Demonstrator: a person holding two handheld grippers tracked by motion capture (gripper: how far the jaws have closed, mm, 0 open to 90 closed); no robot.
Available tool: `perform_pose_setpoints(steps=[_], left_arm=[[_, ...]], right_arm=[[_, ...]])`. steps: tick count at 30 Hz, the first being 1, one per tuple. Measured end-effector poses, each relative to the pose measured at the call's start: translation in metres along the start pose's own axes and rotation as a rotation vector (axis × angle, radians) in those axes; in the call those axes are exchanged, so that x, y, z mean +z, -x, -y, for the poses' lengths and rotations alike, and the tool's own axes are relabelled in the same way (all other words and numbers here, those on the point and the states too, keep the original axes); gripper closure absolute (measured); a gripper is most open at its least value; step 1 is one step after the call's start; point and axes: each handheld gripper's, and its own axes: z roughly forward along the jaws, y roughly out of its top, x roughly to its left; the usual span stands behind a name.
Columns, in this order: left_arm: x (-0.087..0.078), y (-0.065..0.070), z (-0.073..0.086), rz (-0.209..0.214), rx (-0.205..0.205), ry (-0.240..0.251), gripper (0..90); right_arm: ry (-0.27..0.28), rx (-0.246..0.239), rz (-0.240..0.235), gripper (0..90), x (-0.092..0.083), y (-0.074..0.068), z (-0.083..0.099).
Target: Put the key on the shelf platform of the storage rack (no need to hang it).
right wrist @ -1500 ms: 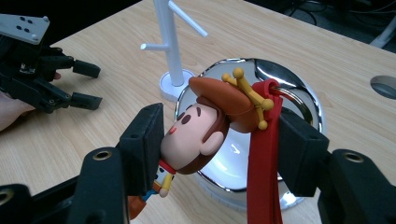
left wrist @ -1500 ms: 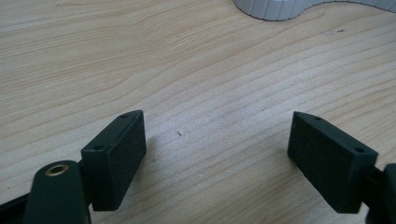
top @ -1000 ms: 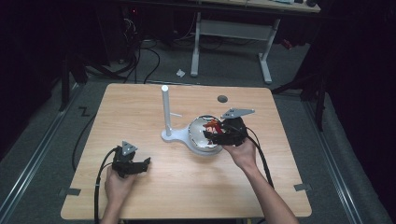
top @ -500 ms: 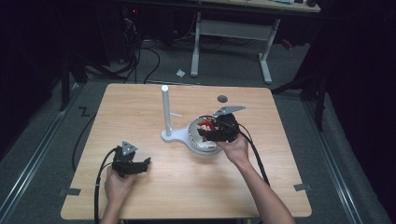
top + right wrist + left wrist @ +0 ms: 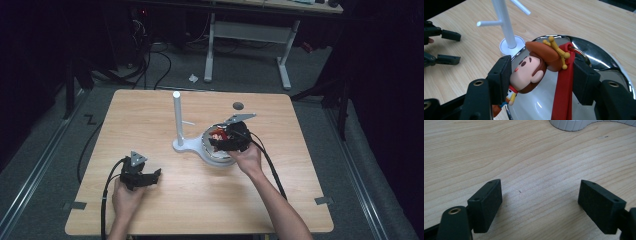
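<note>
Right gripper: its two black block-shaped jaws are closed on a small cowboy doll — smooth, rounded head with brown hair, a brown hat with yellow cord, and a flat red strap running down past the right-hand jaw. The left-hand jaw presses the doll's face; the right-hand jaw bears on the strap and the hat side. A thin metal ring joins the strap's top. The doll hangs tilted, head sideways, above the hollow of a shiny metal bowl; whether it touches the bowl cannot be told. In the high view the right gripper sits over the bowl, held by the right hand.

Just beside the bowl stands a white stand — a smooth upright rod with thin side pegs on a round base.

Left gripper: jaws wide apart, holding nothing, low over the bare pale wooden table with visible grain. In the high view it lies near the table's front left, well apart from the bowl, in the left hand.
</note>
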Motion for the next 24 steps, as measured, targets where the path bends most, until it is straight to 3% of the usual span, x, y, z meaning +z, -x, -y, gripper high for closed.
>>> perform_pose_setpoints(steps=[13, 24], left_arm=[[0.0, 0.0, 0.0, 0.0, -0.001, -0.001, 20.1], [0.0, 0.0, 0.0, 0.0, 0.0, -0.001, 20.1]], right_arm=[[-0.041, 0.003, 0.005, 39.6, 0.013, 0.001, 0.005], [-0.074, 0.038, 0.065, 39.2, 0.022, 0.009, 0.01]])
